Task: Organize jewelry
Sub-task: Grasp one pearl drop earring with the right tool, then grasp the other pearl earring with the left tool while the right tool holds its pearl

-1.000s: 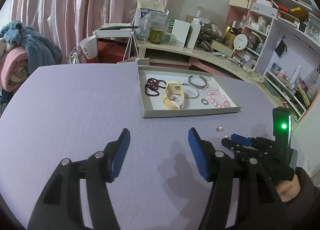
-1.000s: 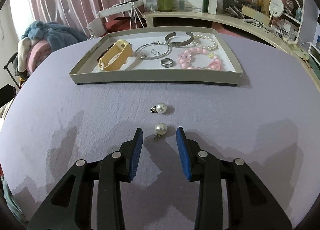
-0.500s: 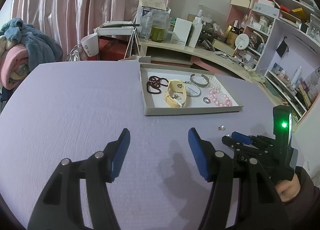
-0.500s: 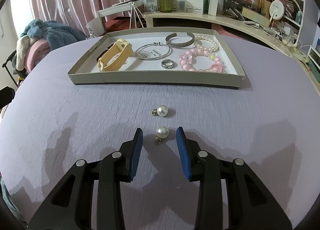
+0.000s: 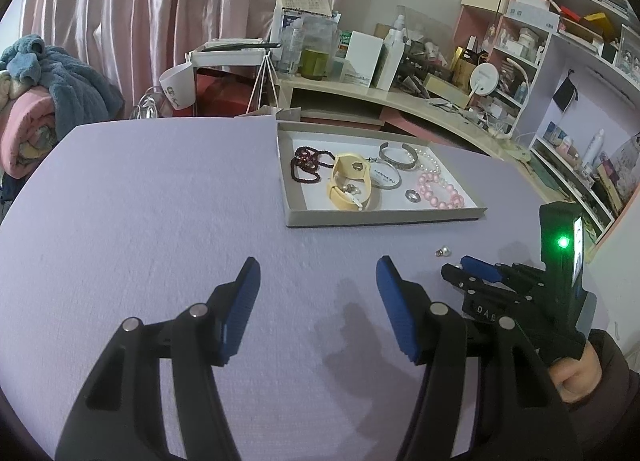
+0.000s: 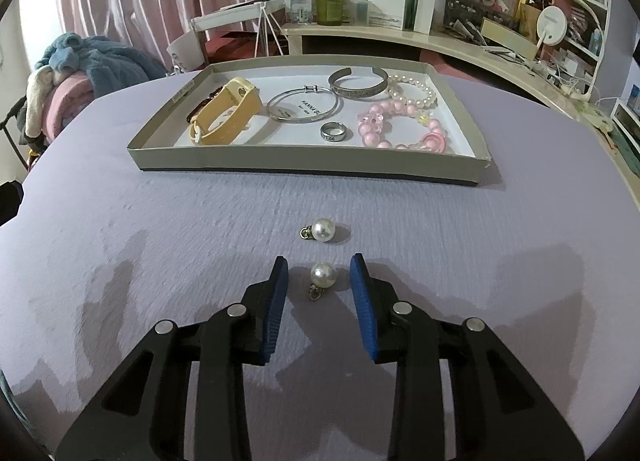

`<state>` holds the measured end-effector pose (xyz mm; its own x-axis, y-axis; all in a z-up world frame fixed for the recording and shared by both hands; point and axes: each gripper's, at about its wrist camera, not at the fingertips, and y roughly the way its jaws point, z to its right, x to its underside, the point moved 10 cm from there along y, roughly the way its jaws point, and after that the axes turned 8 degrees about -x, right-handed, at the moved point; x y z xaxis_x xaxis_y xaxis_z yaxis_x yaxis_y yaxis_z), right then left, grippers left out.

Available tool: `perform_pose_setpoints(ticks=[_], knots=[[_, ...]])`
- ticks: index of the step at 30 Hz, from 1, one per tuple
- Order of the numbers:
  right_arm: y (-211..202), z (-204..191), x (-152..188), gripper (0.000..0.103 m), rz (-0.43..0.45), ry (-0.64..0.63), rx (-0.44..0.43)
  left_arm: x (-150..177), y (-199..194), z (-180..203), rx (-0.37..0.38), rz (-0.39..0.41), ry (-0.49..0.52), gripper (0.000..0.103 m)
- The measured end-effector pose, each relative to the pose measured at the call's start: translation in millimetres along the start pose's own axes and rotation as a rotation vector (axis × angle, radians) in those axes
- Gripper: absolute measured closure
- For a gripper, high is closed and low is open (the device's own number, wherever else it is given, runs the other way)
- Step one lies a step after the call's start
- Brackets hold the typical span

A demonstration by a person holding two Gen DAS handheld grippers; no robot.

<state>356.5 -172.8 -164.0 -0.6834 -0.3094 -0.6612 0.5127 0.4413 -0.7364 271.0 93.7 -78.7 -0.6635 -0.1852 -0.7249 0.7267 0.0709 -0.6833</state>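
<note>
While right tongs [image 6: 319, 281] gape around one of two pearl earrings [image 6: 323, 275], left tongs [image 5: 318, 293] wide

"HANNA SU" on silver bangle [image 6: 303, 105]

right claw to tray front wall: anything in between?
Right wrist view: the right claw brackets the near pearl earring; past it lies the second pearl earring, then bare purple cloth up to the tray.
</note>
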Motion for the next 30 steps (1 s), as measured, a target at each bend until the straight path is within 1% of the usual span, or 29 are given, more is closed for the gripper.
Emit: perform_pose_setpoints(ticks=[4,5,7,8,12,17,22,26,29,30], knots=[[1.0,0.6,-0.9,0.072,0.0,-0.001,0.003,0.7,0.8,2.3,0.002,-0.004,0.002,0.042],[1.1,0.5,-0.6,0.075,0.0,-0.001,0.002,1.5,1.3,3.4,0.002,-0.006,0.003,0.042],[1.4,-0.1,-0.7,0.083,0.0,-0.01,-0.001,1.4,2.7,5.7,0.003,-0.01,0.005,0.042],[1.0,-0.8,0.1,0.089,-0.001,-0.017,-0.002,1.9,3.3,7.2,0.005,-0.012,0.006,0.042],[-3.2,1.7,4.9,0.089,-0.002,-0.026,-0.004,5.1,6.3,17.6,0.011,-0.023,0.017,0.042],[-13.1,21.8,9.7,0.089,0.007,0.025,-0.007,6.1,15.2,35.0,0.027,-0.043,0.04,0.042],[-30.2,52.3,7.6,0.089,0.044,0.097,-0.007,10.6,34.9,69.7,0.07,-0.08,0.07,0.042],[-40.3,71.2,5.2,0.089,0.07,0.138,-0.012,16.9,55.9,110.1,0.099,-0.114,0.119,0.042],[-45.5,82.5,5.4,0.089,0.081,0.159,-0.017,20.0,70.8,132.7,0.102,-0.134,0.148,0.044],[-46.6,85.1,5.7,0.089,0.083,0.164,-0.019,20.9,78.9,141.4,0.098,-0.141,0.158,0.046]])
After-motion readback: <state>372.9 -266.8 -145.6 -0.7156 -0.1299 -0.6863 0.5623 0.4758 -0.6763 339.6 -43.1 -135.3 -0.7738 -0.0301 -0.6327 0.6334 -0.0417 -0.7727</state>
